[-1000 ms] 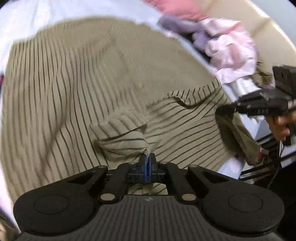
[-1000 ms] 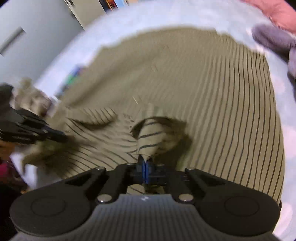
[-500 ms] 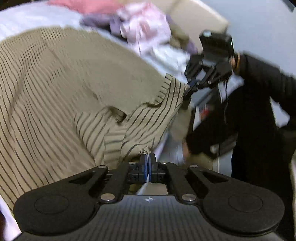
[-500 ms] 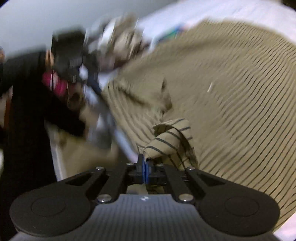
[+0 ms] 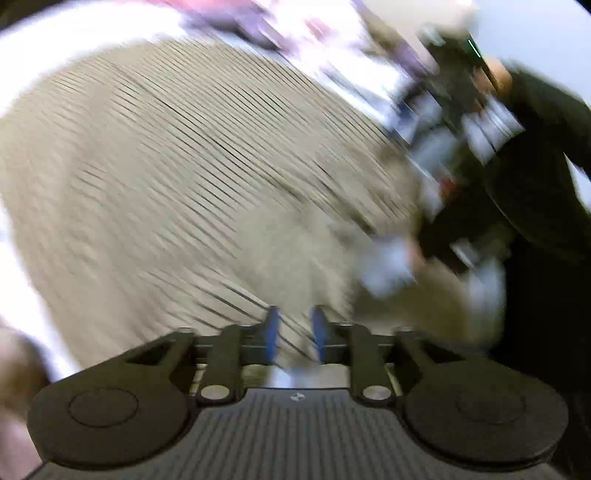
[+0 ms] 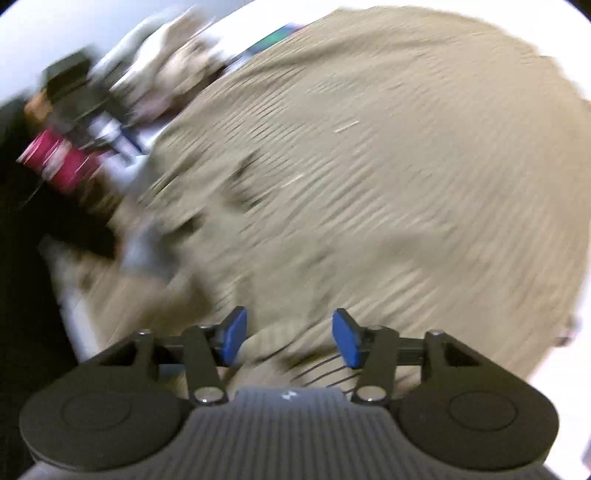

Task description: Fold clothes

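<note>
Both views are heavily motion-blurred, so fine detail is out.

Left gripper [image 5: 293,332]: blue pads parted by a narrow gap, nothing clamped between them. The striped tan garment [image 5: 192,177] lies straight ahead of it and out to its left, spread across the white bed [image 5: 22,295]. Stripes run diagonally, upper-left to lower-right, in this view. The garment's near edge sits right at the pads, just under them. A pile of pink and purple clothes [image 5: 280,26] is beyond the far edge. The person's dark sleeve [image 5: 535,155] fills the right side.

Right gripper [image 6: 290,338]: pads clearly wider apart, also gripping nothing. A striped fold of the same garment [image 6: 388,166] lies directly between and below the pads, with the main body ahead and to the right. Whether a pad touches cloth, I can't tell.

Key relation: both grippers sit at the garment's near edge, with the cloth extending away from them. Neither is clearly nearer. Fold state is unreadable in the blur, so this could fit a fold just laid down or a regrasp pending.
</note>
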Demonstrator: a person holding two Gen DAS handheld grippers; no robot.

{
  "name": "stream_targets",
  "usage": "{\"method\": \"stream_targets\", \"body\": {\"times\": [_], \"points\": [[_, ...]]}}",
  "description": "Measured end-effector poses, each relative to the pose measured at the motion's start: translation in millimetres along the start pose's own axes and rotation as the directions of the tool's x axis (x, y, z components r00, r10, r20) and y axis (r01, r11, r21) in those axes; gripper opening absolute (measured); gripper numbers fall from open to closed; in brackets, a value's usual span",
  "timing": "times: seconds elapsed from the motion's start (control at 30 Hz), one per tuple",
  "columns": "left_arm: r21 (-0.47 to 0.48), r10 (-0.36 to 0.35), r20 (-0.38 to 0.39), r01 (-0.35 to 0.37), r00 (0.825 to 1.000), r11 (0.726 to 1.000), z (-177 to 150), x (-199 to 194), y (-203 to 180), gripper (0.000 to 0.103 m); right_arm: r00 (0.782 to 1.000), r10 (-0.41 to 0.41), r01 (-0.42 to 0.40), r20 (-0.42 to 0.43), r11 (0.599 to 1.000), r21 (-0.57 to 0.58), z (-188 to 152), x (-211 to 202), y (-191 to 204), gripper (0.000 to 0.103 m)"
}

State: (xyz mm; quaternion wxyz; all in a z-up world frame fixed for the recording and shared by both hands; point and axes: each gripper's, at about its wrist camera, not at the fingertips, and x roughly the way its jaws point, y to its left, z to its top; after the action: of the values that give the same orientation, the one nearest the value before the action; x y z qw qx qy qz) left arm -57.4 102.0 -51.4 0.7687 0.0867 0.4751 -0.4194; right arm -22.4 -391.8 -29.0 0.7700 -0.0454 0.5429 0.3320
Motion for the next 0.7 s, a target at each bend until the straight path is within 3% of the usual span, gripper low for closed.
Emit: {"method": "stream_targets", "body": {"times": [0.07,0.13,0.23,0.37,0.47,0.6,0.7], "points": [[-0.097,0.143,0.048,-0.138,0.989,0.986,5.6,-2.8,17.5,0.041,0.990,-0.134,0.129,0.033,0.985,0.116,6.2,0.9,-19.7,0.058],[-0.177,0.267,0.014,-0.260,0.964,0.949,10.6,3.9,32.3,0.041,0.978,-0.204,0.191,0.043,0.960,0.203,6.2,2.0,-39.0,0.059],[-0.214,0.384,-0.056,-0.387,0.922,0.897,13.5,17.5,43.4,0.041,0.955,-0.294,0.264,0.045,0.908,0.324,5.2,3.4,-67.6,0.059],[-0.273,0.414,-0.097,-0.424,0.905,0.864,21.2,34.2,55.4,0.041,0.912,-0.410,0.347,0.030,0.808,0.477,3.8,5.3,-105.8,0.059],[-0.323,0.428,-0.102,-0.437,0.898,0.840,26.1,40.8,66.9,0.042,0.886,-0.462,0.384,0.028,0.768,0.513,6.0,9.7,-121.1,0.059],[-0.397,0.427,-0.121,-0.438,0.896,0.807,25.6,39.3,88.0,0.042,0.888,-0.459,0.350,0.041,0.729,0.588,2.4,9.1,-140.2,0.059],[-0.404,0.427,-0.136,-0.443,0.894,0.800,27.7,42.6,92.5,0.042,0.889,-0.456,0.354,0.027,0.724,0.592,-1.1,15.1,-146.8,0.058]]}}
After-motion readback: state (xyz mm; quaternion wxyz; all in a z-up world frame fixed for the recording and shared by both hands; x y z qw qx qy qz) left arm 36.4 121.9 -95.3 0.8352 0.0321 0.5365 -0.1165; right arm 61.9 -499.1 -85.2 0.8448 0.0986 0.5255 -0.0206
